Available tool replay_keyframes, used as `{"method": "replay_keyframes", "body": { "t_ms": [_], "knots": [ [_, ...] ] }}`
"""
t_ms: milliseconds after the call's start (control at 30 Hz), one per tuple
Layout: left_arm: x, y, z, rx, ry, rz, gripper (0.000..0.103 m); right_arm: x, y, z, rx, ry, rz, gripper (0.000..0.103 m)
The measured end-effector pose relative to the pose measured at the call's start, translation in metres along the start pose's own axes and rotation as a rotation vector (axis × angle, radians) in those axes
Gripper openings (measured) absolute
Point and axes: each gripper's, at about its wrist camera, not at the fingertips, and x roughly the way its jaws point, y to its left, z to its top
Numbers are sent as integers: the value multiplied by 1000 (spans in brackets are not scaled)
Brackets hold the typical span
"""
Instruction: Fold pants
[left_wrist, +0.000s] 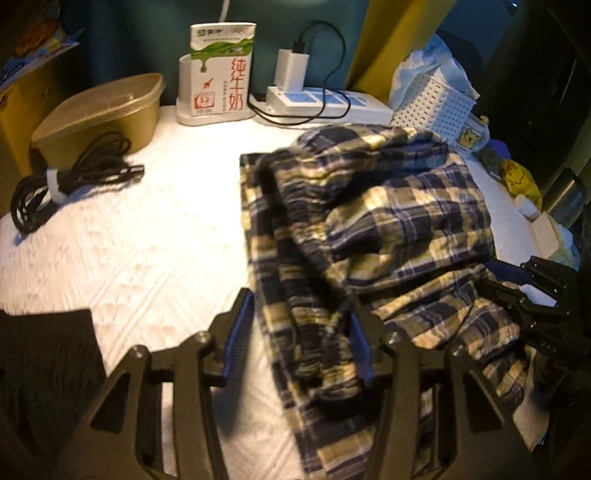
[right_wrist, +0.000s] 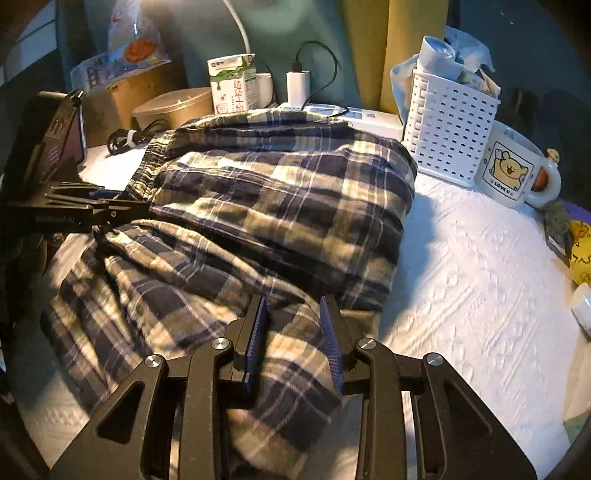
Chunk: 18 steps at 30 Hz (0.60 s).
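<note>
Item one, the plaid pants: they lie heaped on the white quilted cover, one part doubled over the other, so you appear to be midway through a fold, laying the carried edge down. Your right gripper is clamped on a bunch of the plaid cloth at the near edge. Your left gripper has its jaws apart with a dark fold of the pants between them; the left pad stands clear of the cloth, so it reads as let go. Next, you would likely free the right side too and smooth the stack square. Containers, larger first: the white perforated basket holds blue plastic bags and papers; the tan lidded tub is closed, contents unseen; the bear mug, interior hidden.
</note>
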Motion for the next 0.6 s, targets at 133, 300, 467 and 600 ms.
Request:
{"method": "replay_keyframes", "body": {
  "t_ms": [133,300,467,600],
  "knots": [
    [-12,8,-2,-47,2,-34,55,-10,-6,-7,16,11,23,33],
    [-29,5,24,13,-75,3,55,-31,-21,3,51,-19,5,33],
    [-29,10,60,10,-135,-2,57,-42,-48,28,108,-79,-43,44],
    [-8,15,78,-4,-111,-26,57,-29,-67,44,146,-80,-58,56]
  ]
}}
